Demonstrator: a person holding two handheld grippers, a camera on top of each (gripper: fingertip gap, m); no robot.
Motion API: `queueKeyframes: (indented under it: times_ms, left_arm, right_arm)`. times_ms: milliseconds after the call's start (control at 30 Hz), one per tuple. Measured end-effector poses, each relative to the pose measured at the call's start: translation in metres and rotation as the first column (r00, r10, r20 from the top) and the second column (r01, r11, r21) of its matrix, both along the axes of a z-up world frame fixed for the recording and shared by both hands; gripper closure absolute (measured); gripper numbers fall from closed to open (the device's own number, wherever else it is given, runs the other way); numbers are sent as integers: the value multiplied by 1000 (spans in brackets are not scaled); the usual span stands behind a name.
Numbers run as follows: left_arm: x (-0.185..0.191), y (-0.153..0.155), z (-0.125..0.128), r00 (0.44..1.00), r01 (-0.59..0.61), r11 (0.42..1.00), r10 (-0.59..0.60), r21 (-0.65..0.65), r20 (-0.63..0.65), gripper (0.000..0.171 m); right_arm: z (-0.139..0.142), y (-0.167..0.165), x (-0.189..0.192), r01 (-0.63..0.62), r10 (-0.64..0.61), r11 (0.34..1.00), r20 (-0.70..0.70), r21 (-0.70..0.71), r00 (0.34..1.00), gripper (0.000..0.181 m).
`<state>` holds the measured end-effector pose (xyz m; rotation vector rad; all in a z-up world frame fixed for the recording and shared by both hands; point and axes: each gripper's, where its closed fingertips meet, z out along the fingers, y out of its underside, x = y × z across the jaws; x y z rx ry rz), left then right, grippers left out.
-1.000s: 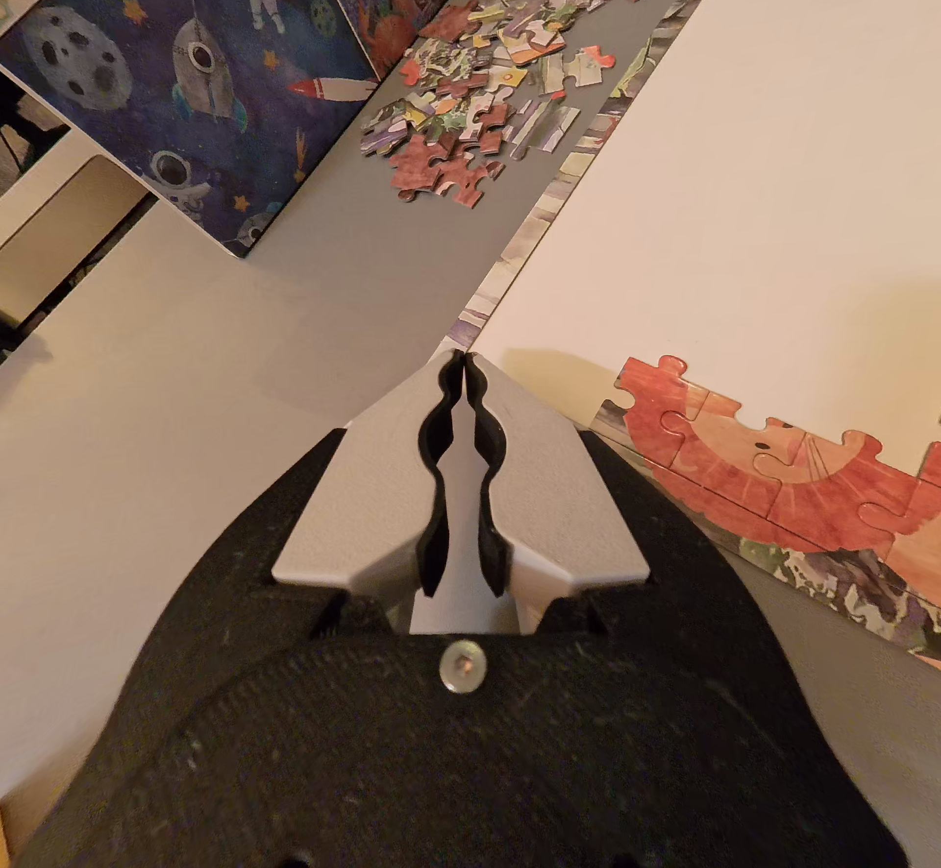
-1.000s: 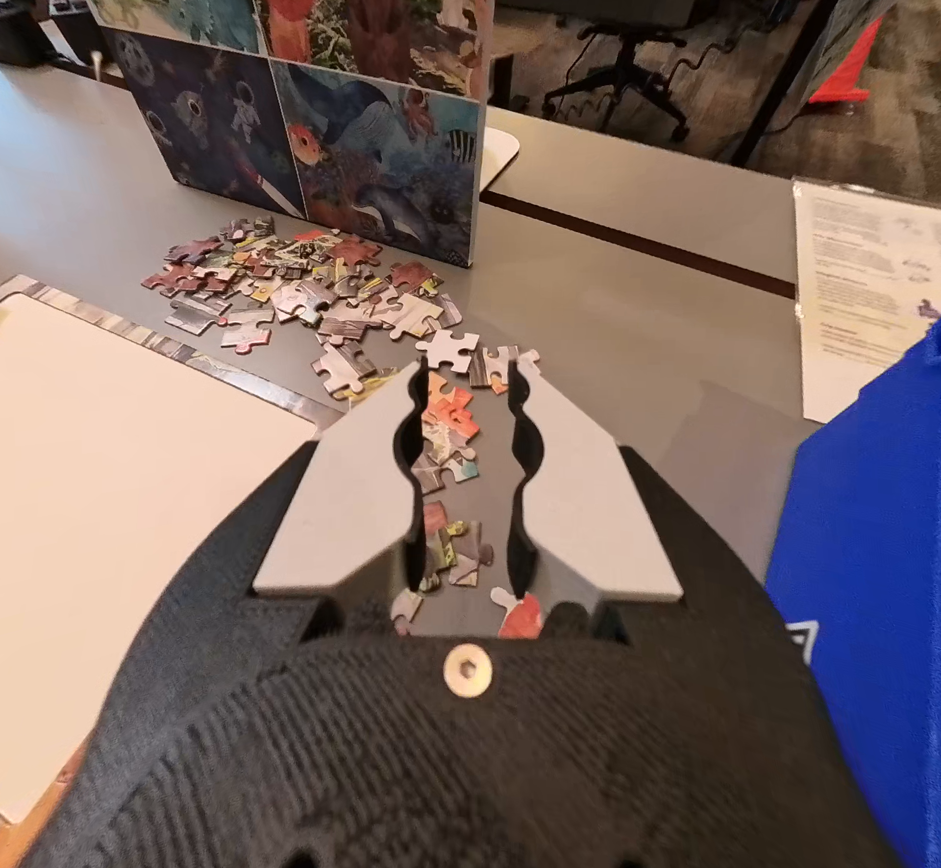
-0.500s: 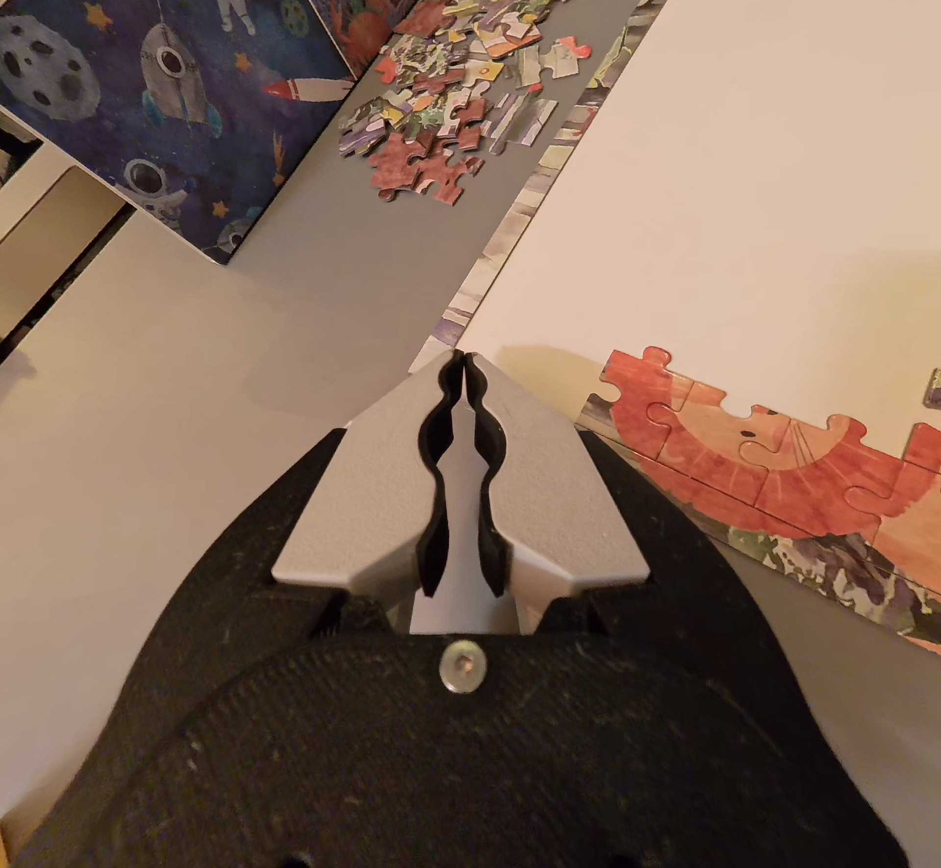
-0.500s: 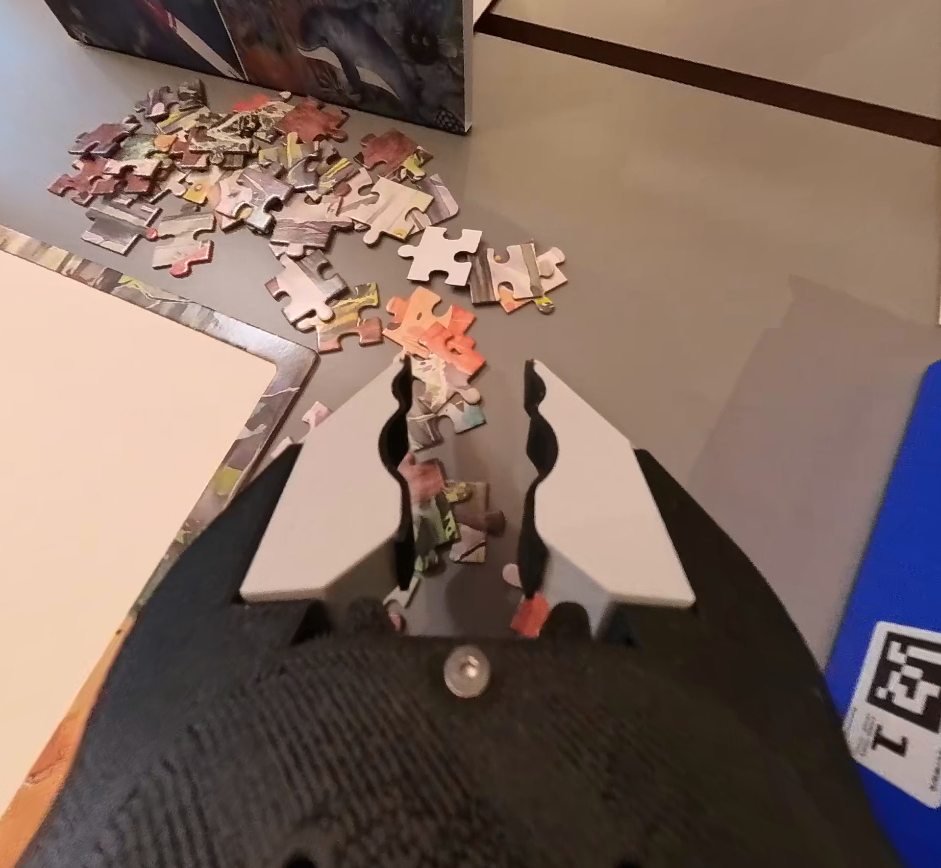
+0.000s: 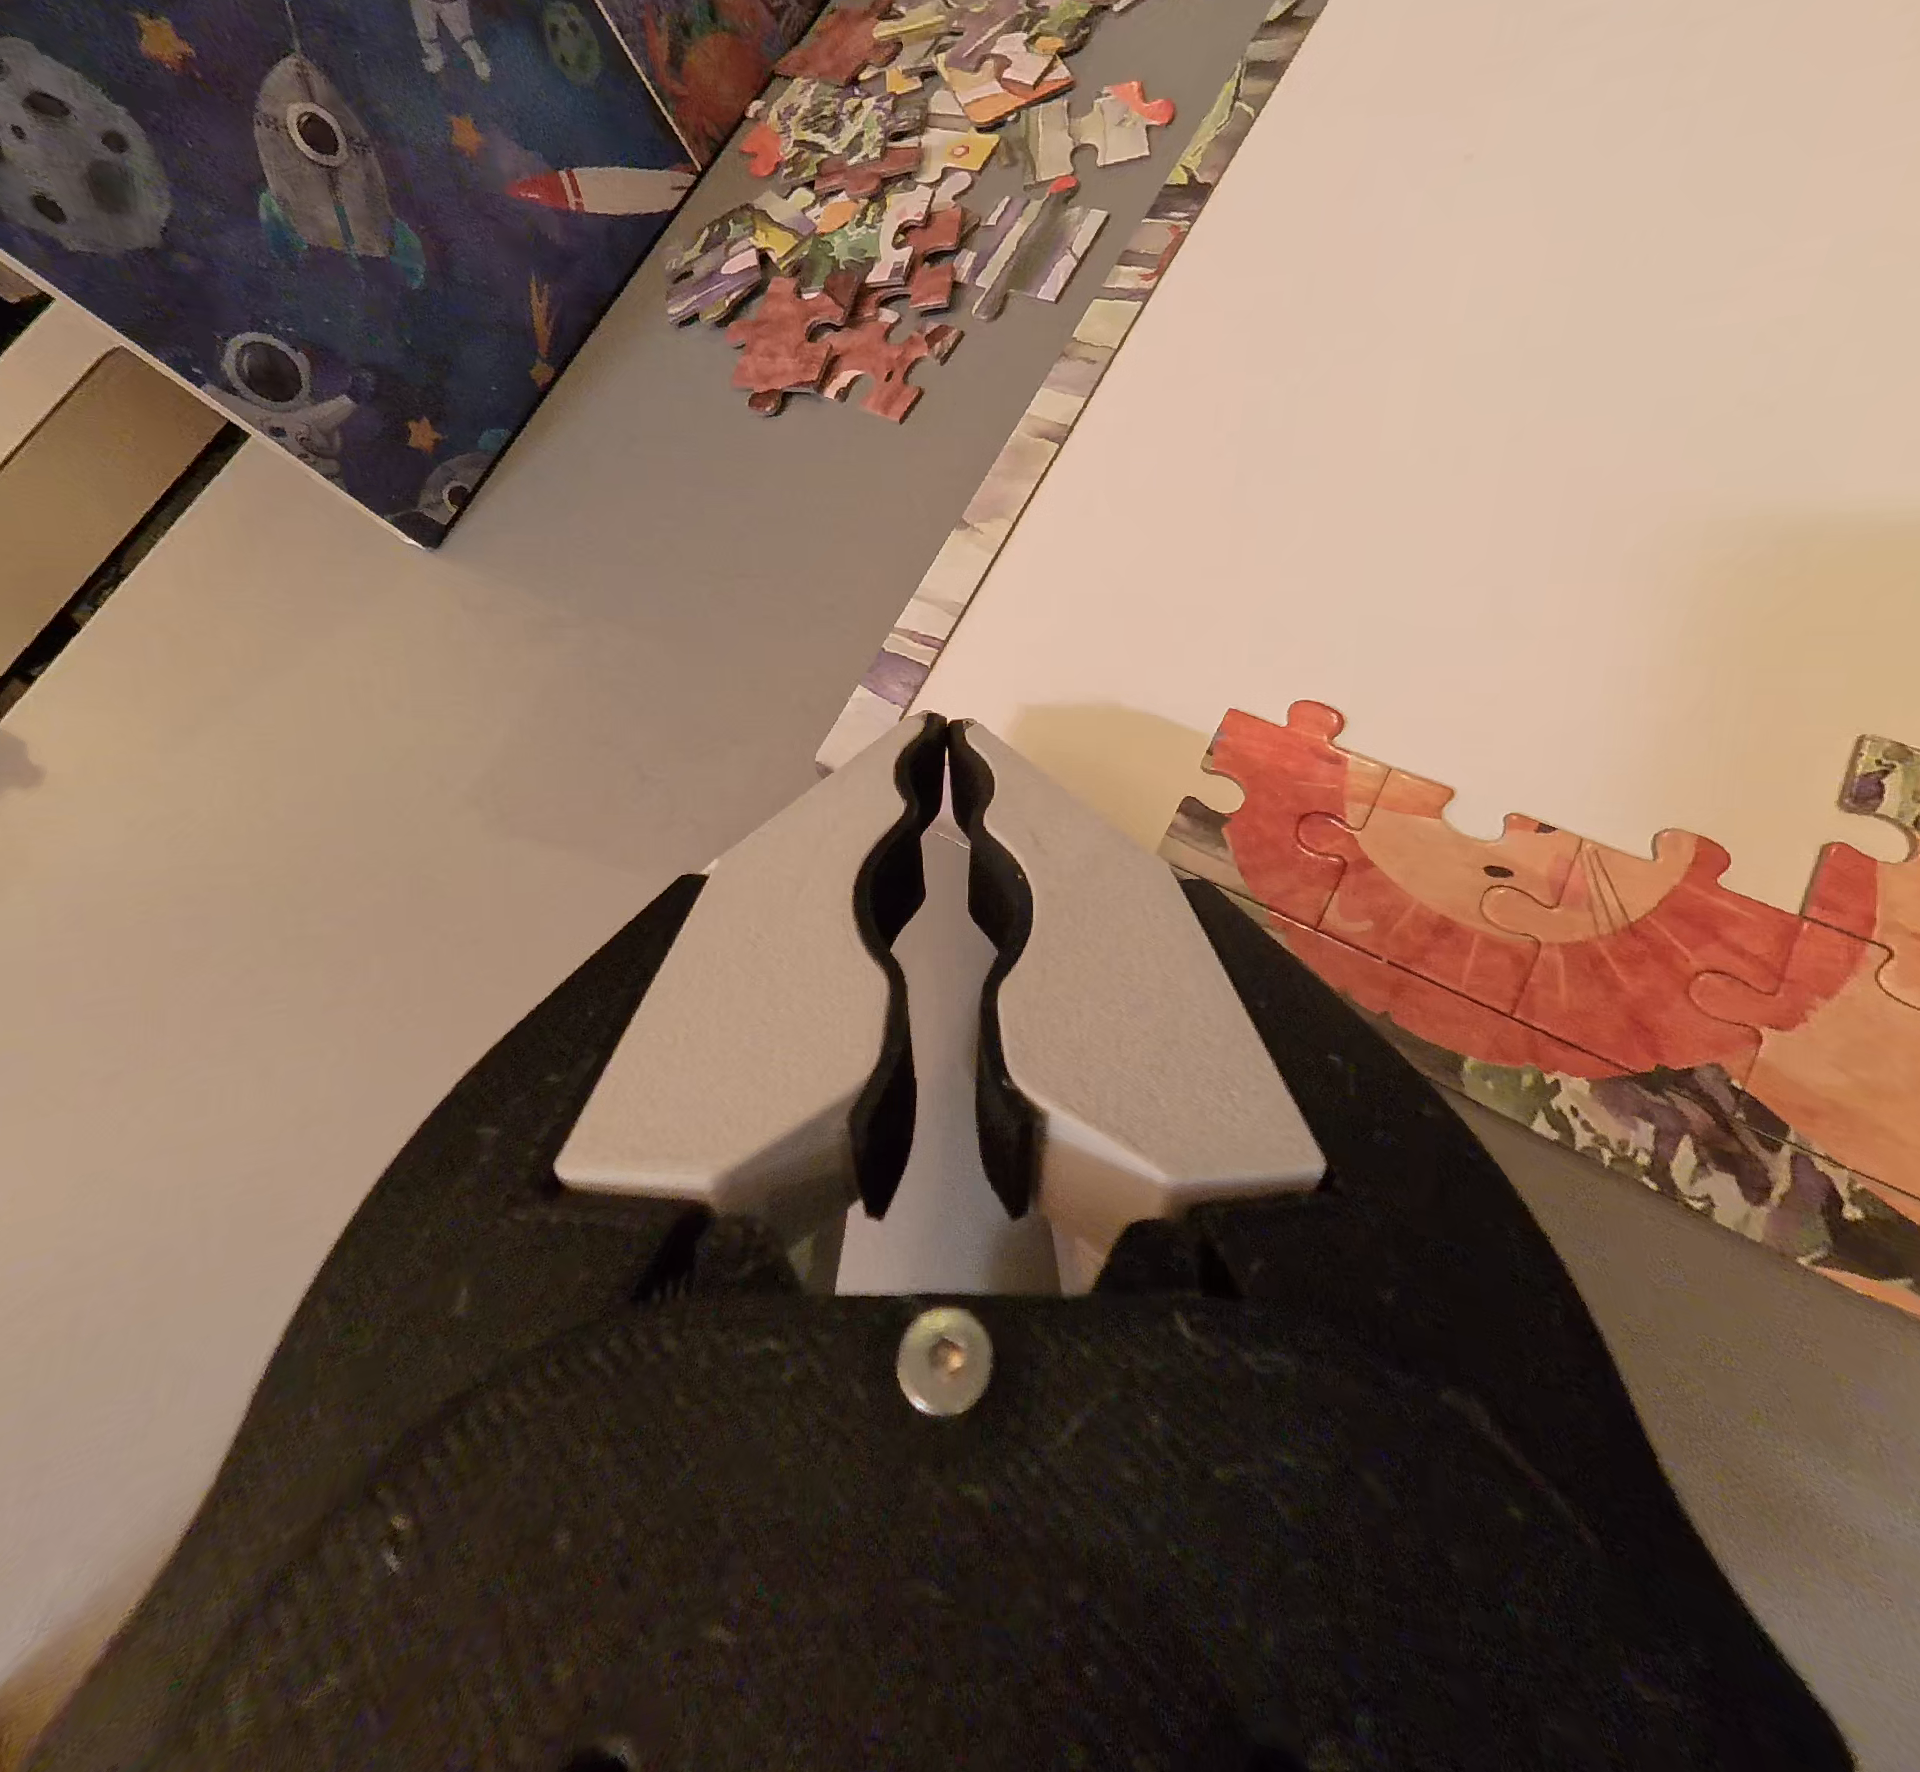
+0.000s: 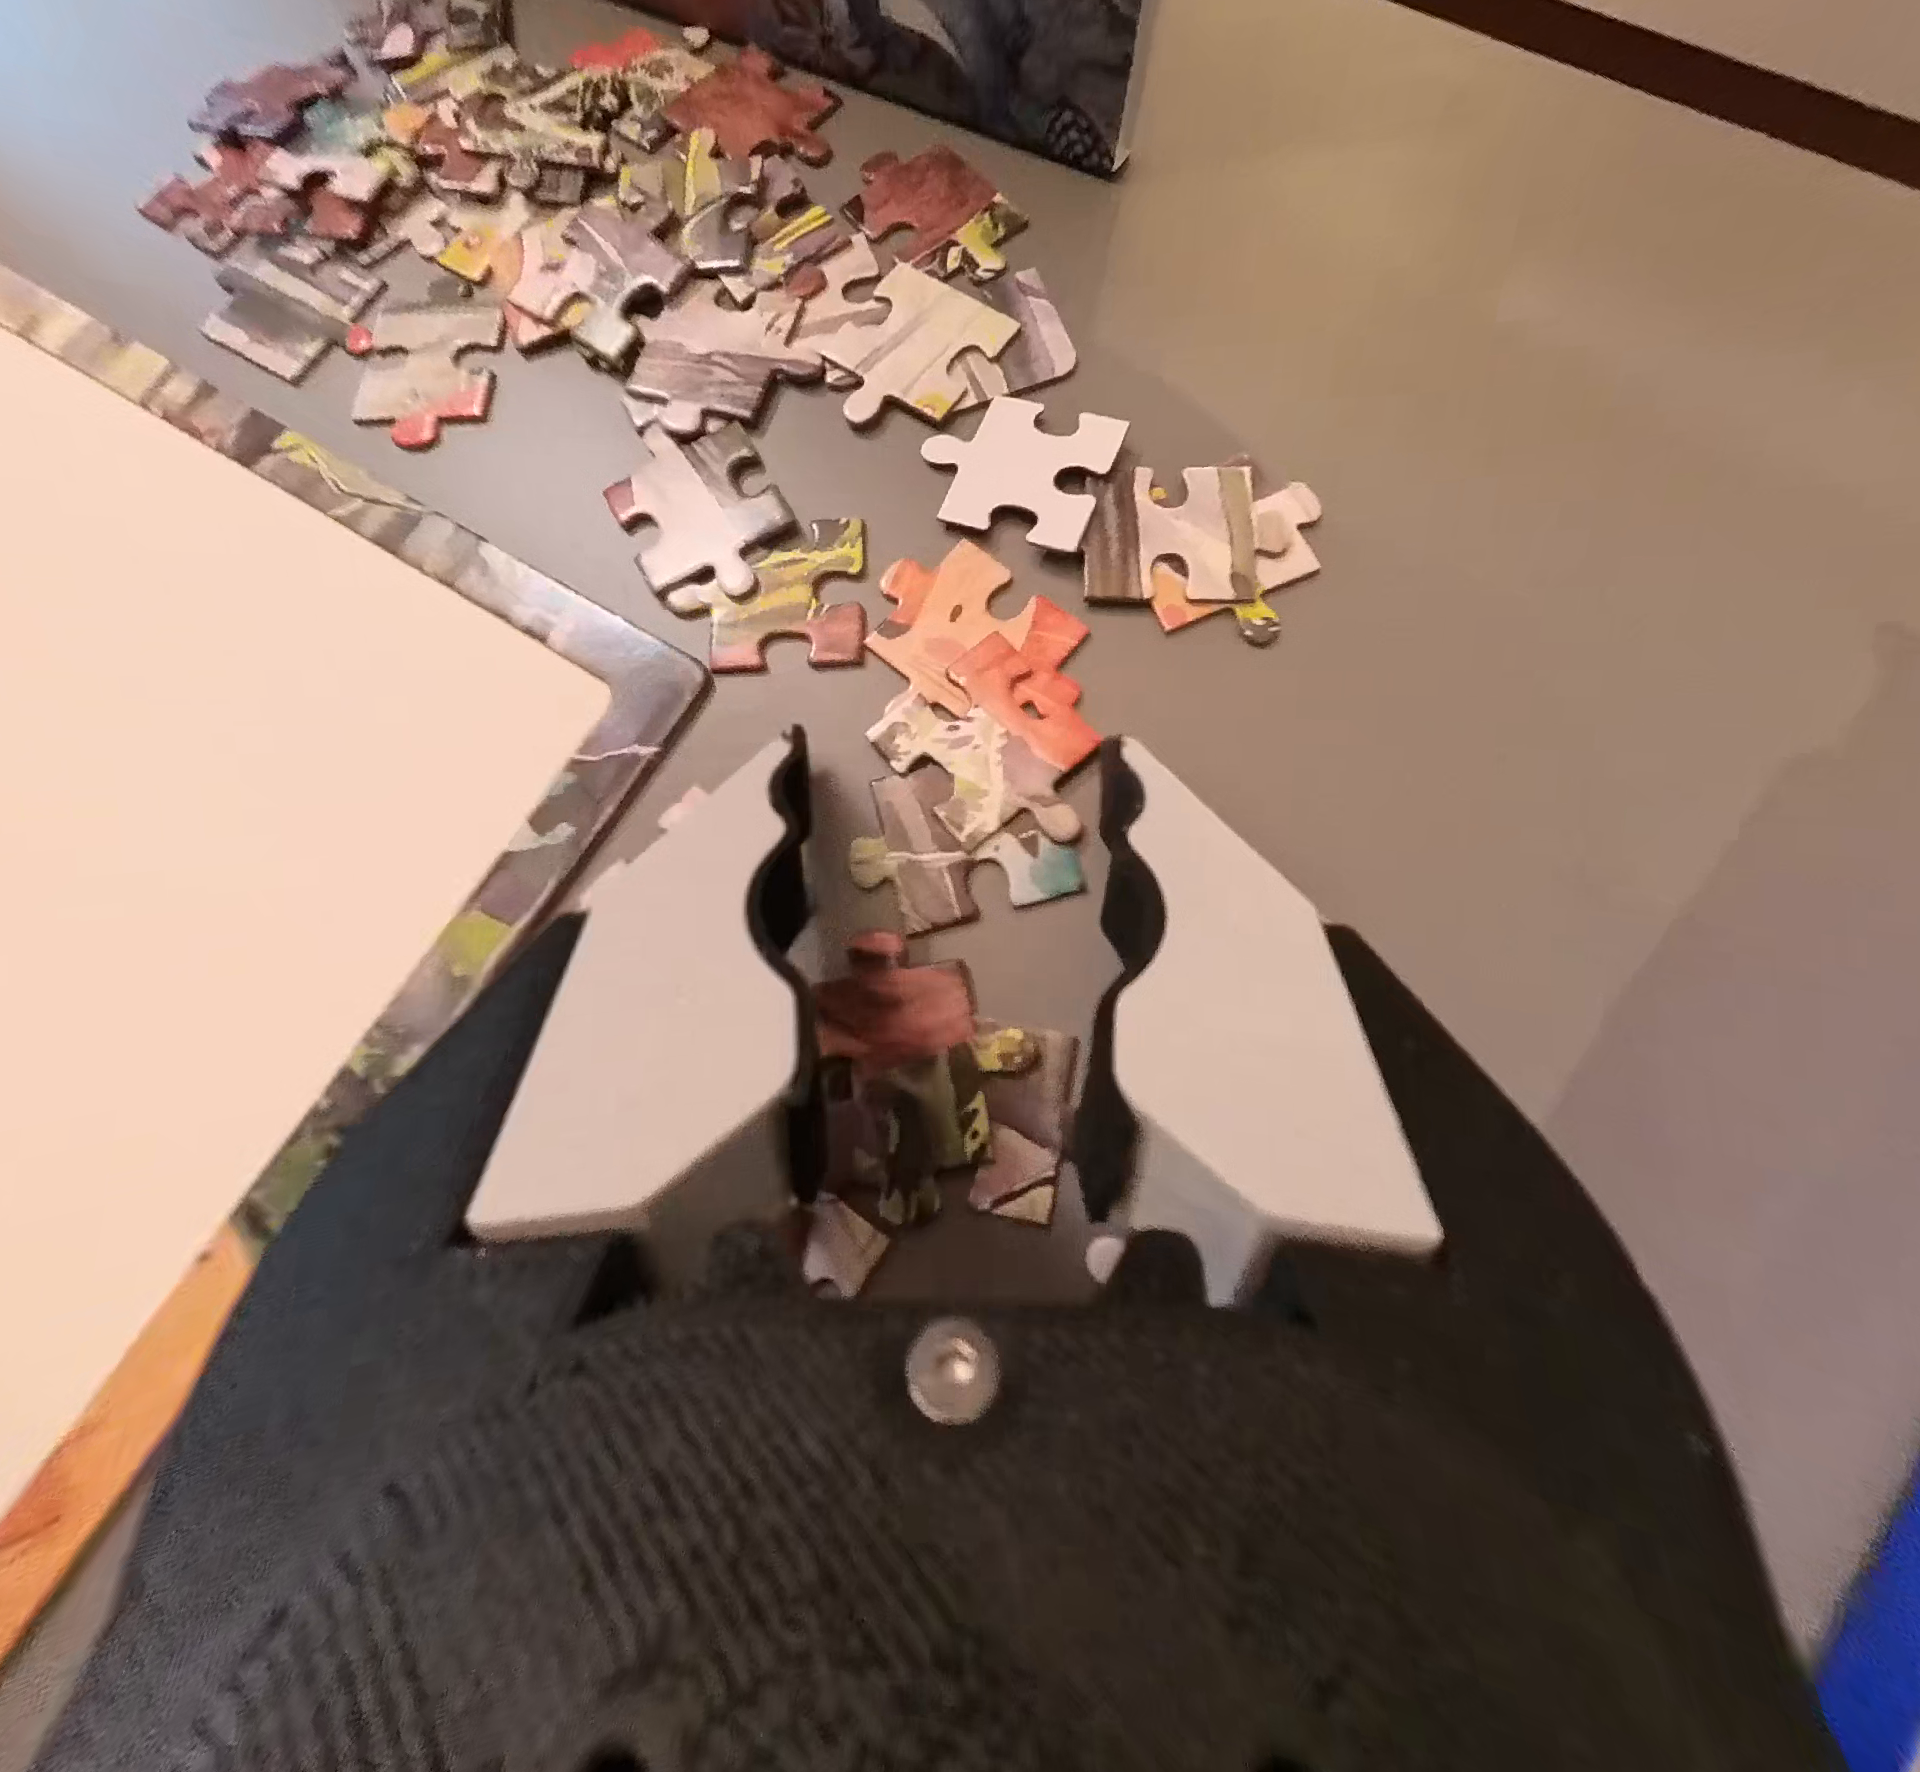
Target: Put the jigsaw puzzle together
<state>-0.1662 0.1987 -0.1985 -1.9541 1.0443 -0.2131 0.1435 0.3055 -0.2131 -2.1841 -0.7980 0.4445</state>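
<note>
Grey bench (image 6: pixel 1455 475) pieces are overlapping under our spread right claw (image 6: pixel 951 756), so we are risking pinching two; left claw (image 5: pixel 948 723) pressed together.

Office-like room: plain grey desk (image 6: pixel 1455 372)

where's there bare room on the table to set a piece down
Bare grey table right of the loose pieces; bare tabletop left of the board, below the box. Crowded between box and board.
</note>
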Motion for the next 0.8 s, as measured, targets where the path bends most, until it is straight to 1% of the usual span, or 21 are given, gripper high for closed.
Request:
queueKeyframes:
  times_ms: [67, 100, 233, 333, 467, 567, 667, 733, 800]
  left_arm:
    - [0, 0, 0, 1000, 1, 1000, -1, -1, 1, 171]
    - [0, 0, 0, 1000, 2, 1000, -2, -2, 1, 171]
    - [0, -1, 0, 1000, 3, 1000, -3, 0, -1, 171]
    - [1, -1, 0, 1000, 3, 1000, -3, 0, -1, 171]
    - [0, -1, 0, 1000, 3, 1000, -3, -1, -1, 171]
    - [0, -1, 0, 1000, 3, 1000, -3, -2, -1, 171]
    - [0, -1, 0, 1000, 3, 1000, -3, -2, 0, 171]
    - [0, -1, 0, 1000, 4, 1000, -4, -2, -1, 171]
    - [0, -1, 0, 1000, 5, 1000, -5, -1, -2, 171]
  right_arm:
    - [-1, 2, 4, 0, -2, 999, 58, 39, 998, 139]
    - [-1, 1, 4, -5, 2, 999, 64, 40, 998, 144]
    - [0, 0, 8, 2, -5, 999, 77, 35, 997, 151]
    - [5, 3, 15, 36, -40, 998, 68, 48, 997, 152]
    - [11, 9, 29, 112, -115, 992, 51, 61, 992, 152]
    - [11, 16, 47, 212, -216, 975, 70, 71, 974, 152]
    - [7, 23, 66, 326, -331, 943, 77, 67, 941, 152]
    - [3, 23, 69, 346, -349, 937, 76, 44, 934, 152]
    - [3, 23, 66, 336, -338, 941, 71, 37, 938, 150]
